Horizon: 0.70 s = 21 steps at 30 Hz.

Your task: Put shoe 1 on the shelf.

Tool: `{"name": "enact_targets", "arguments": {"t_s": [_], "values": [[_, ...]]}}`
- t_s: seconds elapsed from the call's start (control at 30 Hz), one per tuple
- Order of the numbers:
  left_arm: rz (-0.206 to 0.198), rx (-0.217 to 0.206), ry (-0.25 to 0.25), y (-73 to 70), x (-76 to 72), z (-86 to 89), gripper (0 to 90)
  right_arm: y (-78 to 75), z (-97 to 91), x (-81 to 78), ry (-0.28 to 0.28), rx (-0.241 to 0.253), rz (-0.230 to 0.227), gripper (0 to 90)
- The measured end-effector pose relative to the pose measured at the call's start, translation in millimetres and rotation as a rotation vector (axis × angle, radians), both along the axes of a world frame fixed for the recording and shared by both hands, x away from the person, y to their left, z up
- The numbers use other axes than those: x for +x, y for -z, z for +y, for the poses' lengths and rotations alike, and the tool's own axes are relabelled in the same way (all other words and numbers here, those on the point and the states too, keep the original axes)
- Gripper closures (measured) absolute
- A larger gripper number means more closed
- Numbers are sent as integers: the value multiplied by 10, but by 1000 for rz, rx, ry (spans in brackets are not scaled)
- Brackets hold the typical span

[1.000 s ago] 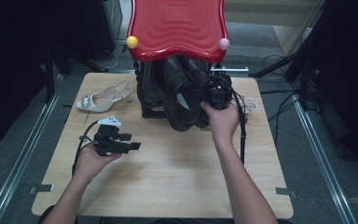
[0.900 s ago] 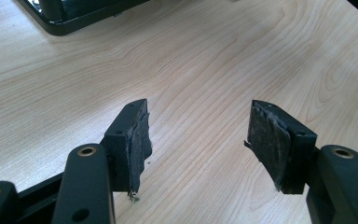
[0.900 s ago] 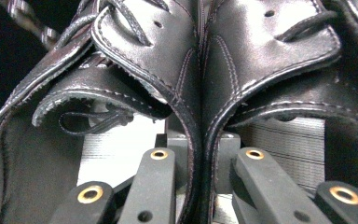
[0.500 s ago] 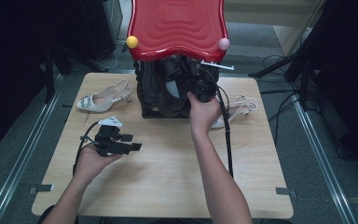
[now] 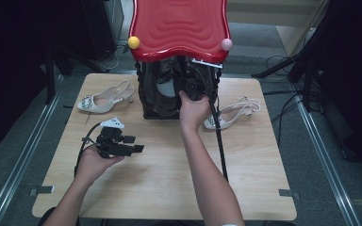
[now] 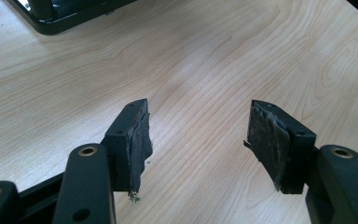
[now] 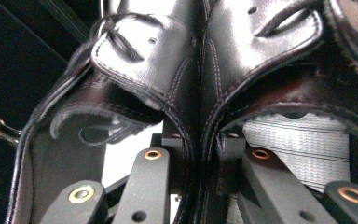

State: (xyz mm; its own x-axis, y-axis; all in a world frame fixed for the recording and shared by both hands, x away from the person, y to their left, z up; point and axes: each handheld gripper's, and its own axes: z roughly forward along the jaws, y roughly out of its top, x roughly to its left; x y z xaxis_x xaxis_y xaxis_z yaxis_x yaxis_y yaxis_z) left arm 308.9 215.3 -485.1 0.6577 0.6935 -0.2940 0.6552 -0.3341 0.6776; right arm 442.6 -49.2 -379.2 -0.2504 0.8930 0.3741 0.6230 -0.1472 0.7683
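The pair of black leather shoes (image 7: 186,70), glossy and stitched, sat pressed side by side inside the dark rack (image 5: 153,101) under its red top (image 5: 179,26). My right tongs (image 7: 199,154) straddled their touching walls, jaws just loosening. A white heeled sandal (image 5: 104,99) lay on either side of the rack. My left tongs (image 6: 196,140) hovered open above the surface (image 5: 160,165) before it.

Two black shoes (image 7: 186,93) are counted, pressed side by side, seen in the rack (image 5: 151,101) at 12 o'clock. Two pale slingback heels are counted: one (image 5: 104,99) at 10 o'clock, one (image 5: 231,113) at 2 o'clock. Two knobs are noted on the red top (image 5: 179,28): one yellow (image 5: 133,42), one pink (image 5: 226,44). One table (image 5: 160,188) is recorded.
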Motion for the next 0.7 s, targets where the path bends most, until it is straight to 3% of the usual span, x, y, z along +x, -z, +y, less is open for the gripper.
{"name": "enact_targets", "arguments": {"t_s": [0.07,0.1,0.13,0.17,0.2,0.23,0.27,0.3,0.47,0.7], "values": [[-3,-2,-2,6,1,-4,392,-1,15,2,8,3,0,783],[0,-1,1,6,2,-4,393,-14,14,-15,48,-4,38,778],[-1,-3,-2,9,1,-9,392,2,14,3,4,4,2,771],[-1,-1,0,9,1,-10,392,-16,34,-22,31,7,46,757],[-2,0,0,9,1,-11,393,-8,40,-18,23,10,43,738],[-1,-1,-1,8,1,-10,393,-10,50,-25,20,20,70,722],[-2,-3,-3,8,0,-9,393,13,45,-11,-5,13,47,707],[0,0,0,5,1,-5,392,10,67,-23,-7,21,65,692],[2,3,-1,7,3,-4,393,20,87,-38,-30,-15,30,663],[-3,6,-1,10,2,-15,393,13,10,-37,-77,50,50,602]]}}
